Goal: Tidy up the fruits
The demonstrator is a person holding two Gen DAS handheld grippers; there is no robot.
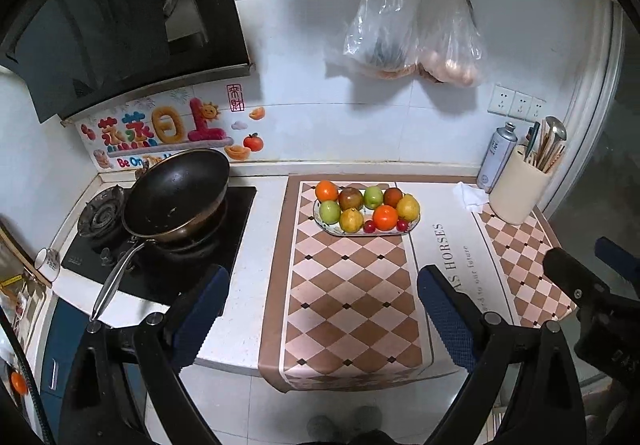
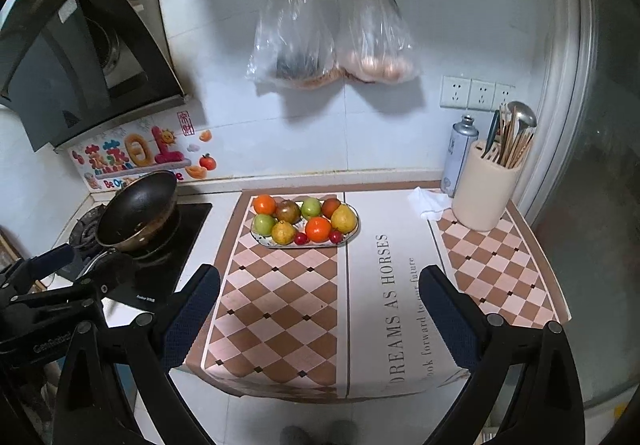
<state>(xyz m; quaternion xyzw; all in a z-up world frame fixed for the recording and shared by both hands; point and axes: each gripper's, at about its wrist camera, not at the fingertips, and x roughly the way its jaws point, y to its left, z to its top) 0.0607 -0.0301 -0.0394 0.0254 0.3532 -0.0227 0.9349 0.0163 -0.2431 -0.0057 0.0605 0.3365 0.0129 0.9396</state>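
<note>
An oval plate point(image 1: 322, 223) point(image 2: 354, 223) at the back of the checkered mat point(image 1: 344, 293) point(image 2: 280, 305) holds several fruits: oranges point(image 1: 385, 217) point(image 2: 318, 229), green apples point(image 1: 329, 211) point(image 2: 264, 223), yellow pears point(image 1: 408, 207) point(image 2: 344, 218), a brownish fruit point(image 1: 351, 198) point(image 2: 288, 211) and small red ones point(image 1: 369, 226) point(image 2: 301, 239). My left gripper point(image 1: 322, 293) hangs open over the counter's front edge, well short of the plate. My right gripper point(image 2: 320, 293) is open too, at a similar distance. Neither holds anything.
A black wok point(image 1: 176, 193) point(image 2: 138, 209) sits on the stove at left, its handle toward me. A cream utensil holder point(image 1: 520, 185) point(image 2: 486, 187), a spray can point(image 1: 496, 157) point(image 2: 458, 157) and a crumpled tissue point(image 1: 470, 197) point(image 2: 428, 203) stand back right. Plastic bags point(image 1: 412, 33) point(image 2: 332, 41) hang on the wall.
</note>
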